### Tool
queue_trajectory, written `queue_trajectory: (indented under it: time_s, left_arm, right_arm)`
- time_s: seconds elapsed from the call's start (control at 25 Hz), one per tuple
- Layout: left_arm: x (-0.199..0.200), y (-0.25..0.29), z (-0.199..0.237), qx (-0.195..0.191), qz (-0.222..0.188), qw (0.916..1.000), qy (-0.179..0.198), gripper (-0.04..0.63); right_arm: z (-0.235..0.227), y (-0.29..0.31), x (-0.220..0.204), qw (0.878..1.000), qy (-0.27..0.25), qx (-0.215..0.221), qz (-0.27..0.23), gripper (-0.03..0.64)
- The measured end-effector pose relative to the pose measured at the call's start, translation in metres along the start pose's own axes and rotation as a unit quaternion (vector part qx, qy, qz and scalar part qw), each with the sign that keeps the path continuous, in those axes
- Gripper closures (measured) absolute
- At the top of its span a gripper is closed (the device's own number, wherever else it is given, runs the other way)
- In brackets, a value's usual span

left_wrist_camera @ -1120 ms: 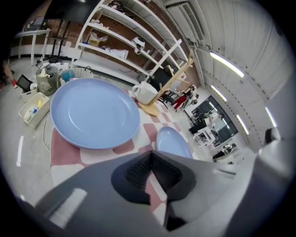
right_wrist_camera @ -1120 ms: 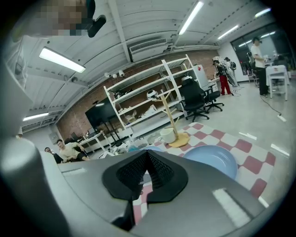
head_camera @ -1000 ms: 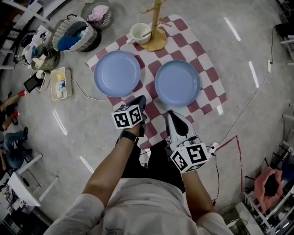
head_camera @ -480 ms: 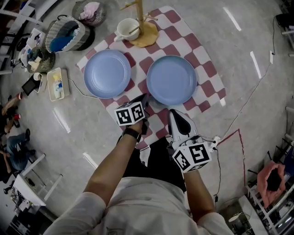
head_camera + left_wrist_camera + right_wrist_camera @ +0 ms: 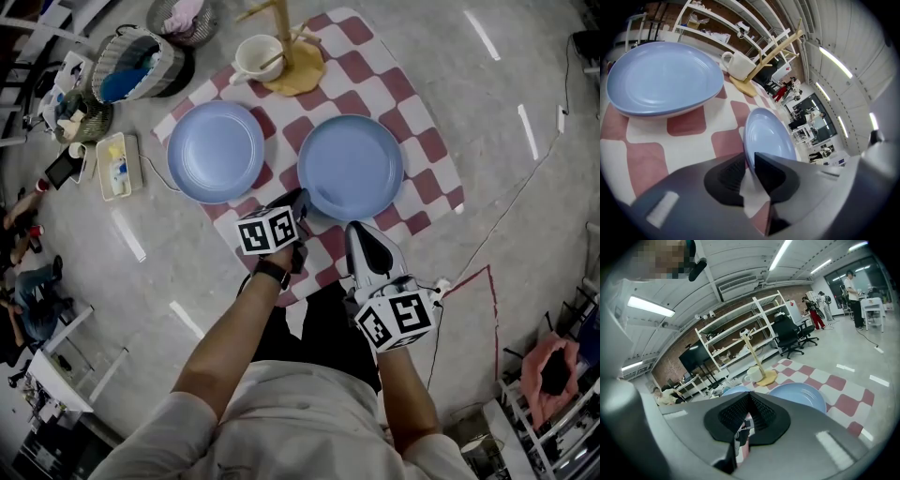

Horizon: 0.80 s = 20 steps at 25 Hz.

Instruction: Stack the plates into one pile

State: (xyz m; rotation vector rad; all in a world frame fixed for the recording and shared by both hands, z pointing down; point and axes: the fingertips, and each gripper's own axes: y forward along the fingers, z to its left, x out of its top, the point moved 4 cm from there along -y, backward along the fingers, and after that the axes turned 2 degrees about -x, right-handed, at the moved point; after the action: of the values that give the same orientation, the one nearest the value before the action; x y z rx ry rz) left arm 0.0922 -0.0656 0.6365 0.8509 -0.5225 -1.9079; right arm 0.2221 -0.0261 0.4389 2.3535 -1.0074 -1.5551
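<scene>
Left tongs (image 5: 748, 158) look pinched on near rim of right plate (image 5: 351, 167); right tongs (image 5: 749, 395) shut, empty, held back. Both plates lie flat on checked cloth (image 5: 417, 127) on floor, left plate (image 5: 216, 152) near, not touching. We judge grasp step in hand; next: lift, keep level, carry over left plate. How firm pinch is, we cannot tell

No readable text, numbers or brand marks anywhere in view. The left marker cube (image 5: 267, 232) and right marker cube (image 5: 398, 322) carry black-and-white square code patterns only, no characters.
</scene>
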Motion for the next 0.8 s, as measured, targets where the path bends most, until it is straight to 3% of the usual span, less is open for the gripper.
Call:
queue_trajectory:
  time_s: [0.8]
  left_arm:
    - [-0.004,0.031,0.009,0.034,0.042,0.9983,-0.019,0.568]
  right_arm:
    - [-0.024,0.009,0.006,1.0,0.01,-0.007,0.01,0.61]
